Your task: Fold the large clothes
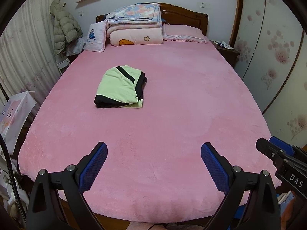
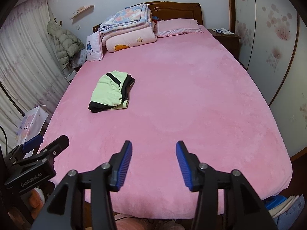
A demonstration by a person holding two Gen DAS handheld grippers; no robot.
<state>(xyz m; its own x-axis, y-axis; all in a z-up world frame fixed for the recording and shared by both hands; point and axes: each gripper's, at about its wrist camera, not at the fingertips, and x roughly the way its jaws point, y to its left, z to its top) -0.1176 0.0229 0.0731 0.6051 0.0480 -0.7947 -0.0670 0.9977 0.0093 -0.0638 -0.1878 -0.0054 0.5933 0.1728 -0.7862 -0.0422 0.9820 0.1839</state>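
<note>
A folded light-green garment with black bands (image 1: 120, 88) (image 2: 110, 93) lies on the pink bed (image 1: 172, 105) (image 2: 182, 105), left of the middle. My left gripper (image 1: 154, 149) hovers over the bed's near end, open wide, nothing between its blue pads. My right gripper (image 2: 154, 147) hangs beside it over the same near end, open with a narrower gap and nothing in it. Each gripper is well short of the garment. The right gripper's tip (image 1: 268, 149) shows at the right edge of the left wrist view, and the left gripper's tip (image 2: 48, 145) at the left edge of the right wrist view.
Stacked quilts (image 1: 134, 23) and pillows (image 1: 184, 32) sit against the wooden headboard (image 1: 191, 15). A padded coat (image 1: 64, 30) hangs by the curtain on the left. A nightstand (image 1: 224, 51) and a wardrobe (image 1: 278, 57) stand to the right. Bags (image 1: 15, 118) sit beside the bed's left side.
</note>
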